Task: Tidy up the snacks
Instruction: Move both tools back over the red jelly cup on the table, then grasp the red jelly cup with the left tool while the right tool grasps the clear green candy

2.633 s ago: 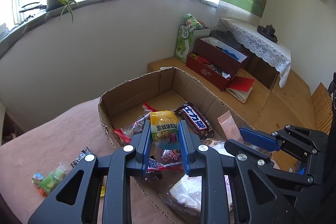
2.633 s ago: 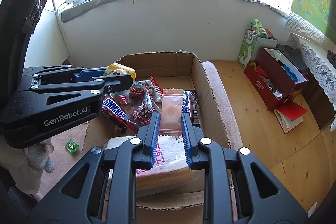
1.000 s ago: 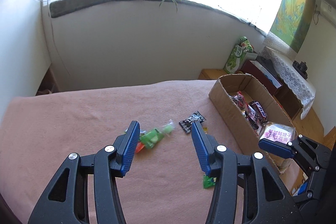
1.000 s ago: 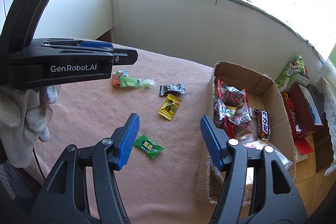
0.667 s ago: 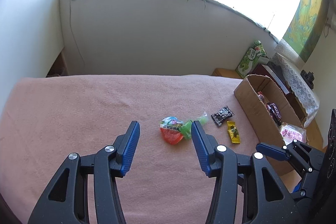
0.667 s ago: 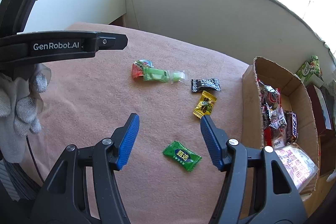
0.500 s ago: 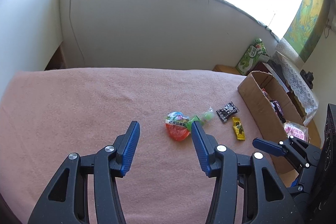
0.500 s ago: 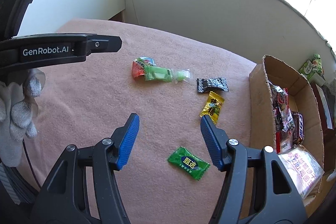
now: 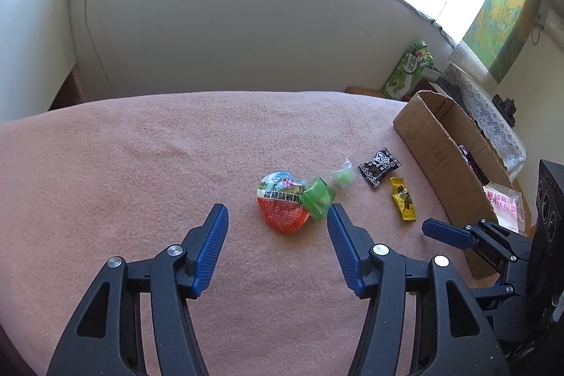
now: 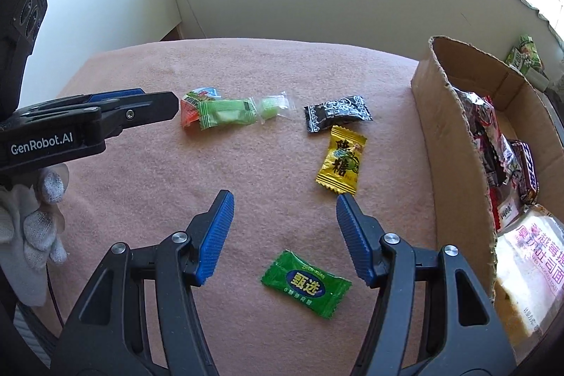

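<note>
Loose snacks lie on a pink blanket (image 9: pixel 141 171). A red heart-shaped snack pack (image 9: pixel 281 206) with a green wrapped snack (image 9: pixel 319 194) across it lies just ahead of my open, empty left gripper (image 9: pixel 275 228). A black candy (image 9: pixel 380 166) and a yellow candy (image 9: pixel 402 198) lie to their right. In the right wrist view, my open, empty right gripper (image 10: pixel 284 210) hovers over a green candy (image 10: pixel 306 283), with the yellow candy (image 10: pixel 341 160), black candy (image 10: pixel 336 113) and green snack (image 10: pixel 225 112) beyond. A cardboard box (image 10: pixel 454 143) of snacks stands at the right.
The box also shows in the left wrist view (image 9: pixel 433 136), at the blanket's right edge. A white wall (image 9: pixel 229 41) and a window sill with a plant rise behind the blanket. A green carton (image 9: pixel 409 69) and furniture stand on the floor beyond the box.
Both grippers left the box, where each had held a snack, opened, and swung left over the blanket. They have since lowered closer to the loose snacks.
</note>
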